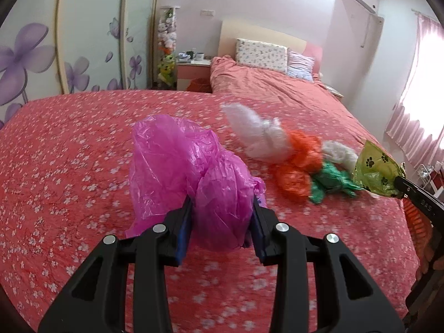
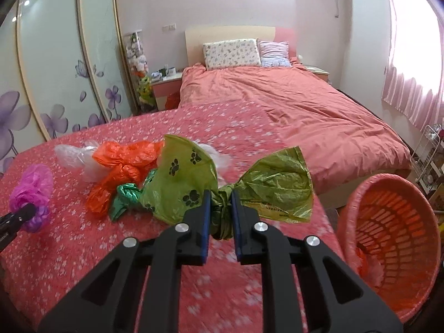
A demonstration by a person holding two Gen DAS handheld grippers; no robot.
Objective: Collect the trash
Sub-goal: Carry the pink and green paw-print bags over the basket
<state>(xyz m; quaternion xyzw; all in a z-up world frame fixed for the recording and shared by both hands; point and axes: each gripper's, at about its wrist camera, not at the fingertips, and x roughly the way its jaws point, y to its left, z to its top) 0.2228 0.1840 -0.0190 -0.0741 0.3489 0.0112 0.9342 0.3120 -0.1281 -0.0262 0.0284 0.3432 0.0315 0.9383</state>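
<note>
Two bags were gripped: the right hand-held gripper (image 2: 219, 213) was closed on the green paw-print bag (image 2: 222, 191) at its knot — the orange basket (image 2: 388, 238) lay near right. The left hand-held gripper (image 1: 222, 222) clamped the magenta bag (image 1: 188, 166), farther from the basket.

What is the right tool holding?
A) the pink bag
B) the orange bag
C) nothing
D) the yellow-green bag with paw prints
D: in the right wrist view, the right tool is pinched on the knotted middle of the yellow-green paw-print bag, while the orange bag lies on the bed.
</note>
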